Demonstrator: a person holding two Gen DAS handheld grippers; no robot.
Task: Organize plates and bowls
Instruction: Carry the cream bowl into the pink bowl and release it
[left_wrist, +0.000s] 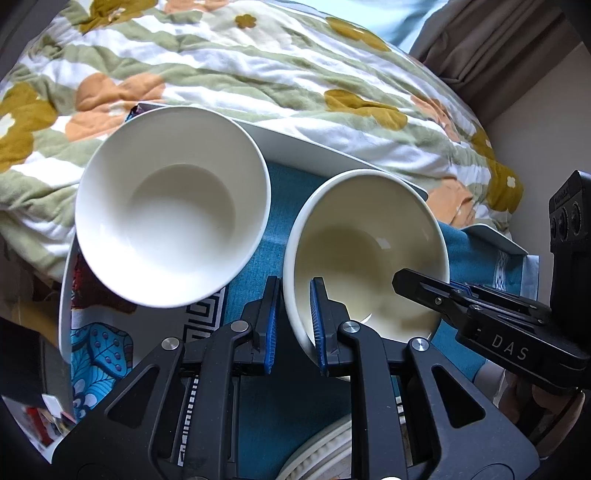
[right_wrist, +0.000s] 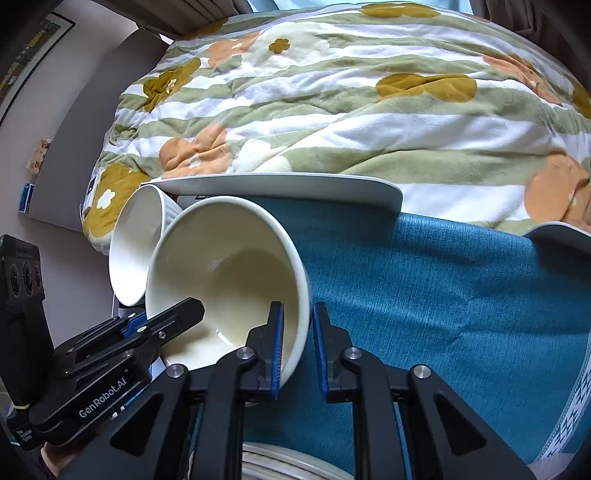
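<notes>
A quilted bedcover (right_wrist: 332, 122) with green stripes and orange and mustard flowers is seen filling the background, with curtains (left_wrist: 491, 44) and pale wall at the edges. In front of it a teal cloth (right_wrist: 443, 288) is laid over the work surface. A cream bowl (left_wrist: 369, 254) is held tilted above the cloth, its rim pinched on one side between the blue pads of the left gripper (left_wrist: 293, 325) and on the opposite side by the right gripper (right_wrist: 297, 345). A white bowl (left_wrist: 173, 206) is seen just beside it. Only the left wrist view reveals a patterned rectangular plate (left_wrist: 92, 343) beneath the white bowl; only the right wrist view shows framed pictures (right_wrist: 26, 66) on the wall.
</notes>
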